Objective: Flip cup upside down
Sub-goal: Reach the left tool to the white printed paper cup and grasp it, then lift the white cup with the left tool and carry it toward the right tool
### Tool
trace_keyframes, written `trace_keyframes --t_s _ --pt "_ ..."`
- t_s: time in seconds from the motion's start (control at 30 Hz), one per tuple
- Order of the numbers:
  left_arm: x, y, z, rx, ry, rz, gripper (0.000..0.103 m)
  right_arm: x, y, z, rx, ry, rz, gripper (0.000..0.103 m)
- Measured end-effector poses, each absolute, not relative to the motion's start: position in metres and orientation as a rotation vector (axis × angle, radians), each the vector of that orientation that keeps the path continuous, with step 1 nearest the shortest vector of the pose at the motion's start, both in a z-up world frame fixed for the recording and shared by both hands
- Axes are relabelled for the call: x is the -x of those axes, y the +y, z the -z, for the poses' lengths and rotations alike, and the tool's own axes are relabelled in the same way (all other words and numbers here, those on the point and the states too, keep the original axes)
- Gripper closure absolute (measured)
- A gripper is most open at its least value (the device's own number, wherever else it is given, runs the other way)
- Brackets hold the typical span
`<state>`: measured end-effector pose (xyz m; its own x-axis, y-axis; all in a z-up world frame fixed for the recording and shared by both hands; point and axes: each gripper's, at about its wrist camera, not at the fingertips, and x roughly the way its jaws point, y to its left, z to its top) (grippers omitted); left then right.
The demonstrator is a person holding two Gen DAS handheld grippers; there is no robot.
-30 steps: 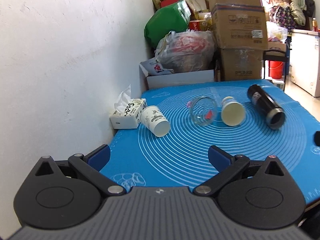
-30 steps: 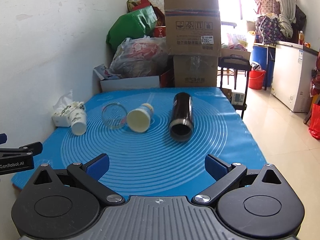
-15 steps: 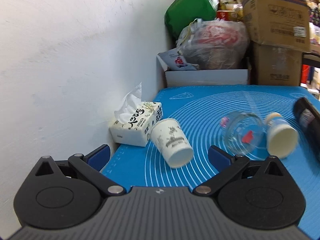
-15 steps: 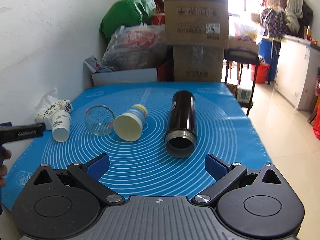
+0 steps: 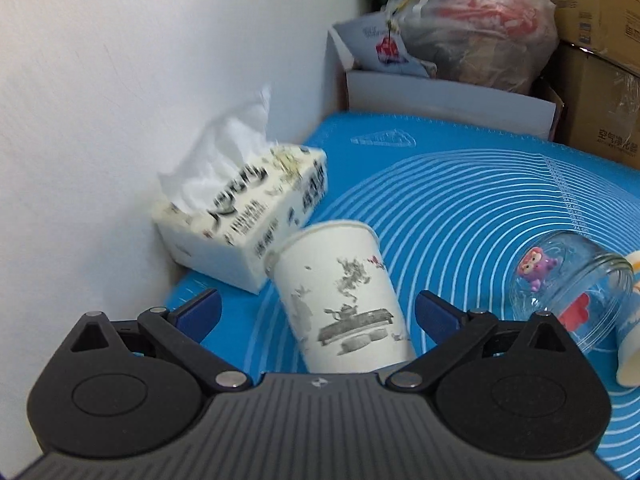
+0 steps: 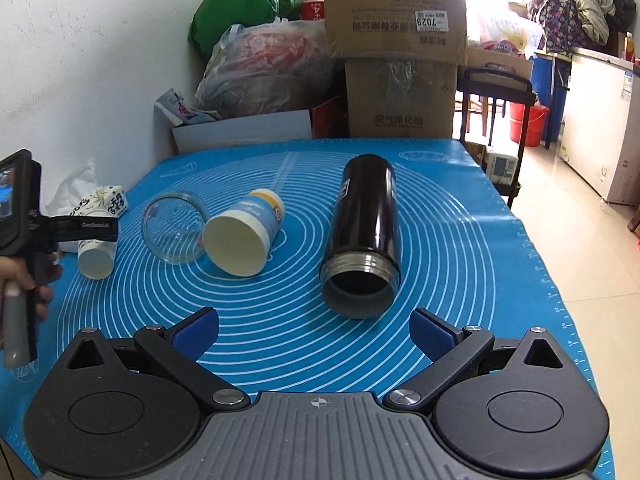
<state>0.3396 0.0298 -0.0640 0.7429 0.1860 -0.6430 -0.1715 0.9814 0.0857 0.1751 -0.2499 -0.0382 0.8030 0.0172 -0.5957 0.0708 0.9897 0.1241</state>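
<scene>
your left claw point(image 5: 316, 314) is spread wide around the cup point(image 5: 340, 292), which lies on its side on the counter point(image 5: 460, 208) beside the tissues point(image 5: 240, 216). your right claw point(image 6: 314, 332) gapes, holding nothing, near the flask point(image 6: 364, 232).

Mat point(image 6: 440, 240): blue, white concentric rings. Paper cup point(image 5: 340, 296): white, grey ink-style print. Tissue box point(image 5: 244, 220): white, black lettering. Second cup point(image 6: 248, 232): blue and yellow, cream interior. Flask point(image 6: 366, 224): black. Jar point(image 5: 576, 280): clear, purple cartoon figure.
</scene>
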Motion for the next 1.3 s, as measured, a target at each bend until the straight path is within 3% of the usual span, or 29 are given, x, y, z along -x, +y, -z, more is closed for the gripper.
trace_keyframes --t_s 0.03,0.07,0.17,0.2,0.43,0.9,1.3 --pt "-0.341 0.029 0.066 -0.015 0.714 -0.189 0.010 -0.176 -0.250 0.039 -0.142 0.640 0.028 0.000" --pt "-0.343 0.028 0.068 -0.015 0.724 -0.184 0.026 -0.176 -0.250 0.039 -0.141 0.640 0.029 0.000" --pt "-0.347 0.027 0.072 0.010 0.760 -0.146 0.030 -0.176 -0.250 0.041 -0.140 0.640 0.031 0.000" --pt "-0.347 0.027 0.073 0.007 0.767 -0.143 0.038 -0.176 -0.250 0.041 -0.141 0.642 0.032 0.000" --pt "-0.329 0.029 0.063 -0.017 0.731 -0.149 0.040 -0.170 -0.248 0.038 -0.135 0.629 0.042 0.000" --pt "-0.203 -0.017 0.014 -0.039 0.638 0.084 0.040 -0.130 -0.236 0.025 -0.101 0.625 0.036 0.000" --pt "-0.174 -0.070 0.050 -0.107 0.712 0.238 0.041 -0.110 -0.246 0.033 -0.099 0.676 0.049 0.000"
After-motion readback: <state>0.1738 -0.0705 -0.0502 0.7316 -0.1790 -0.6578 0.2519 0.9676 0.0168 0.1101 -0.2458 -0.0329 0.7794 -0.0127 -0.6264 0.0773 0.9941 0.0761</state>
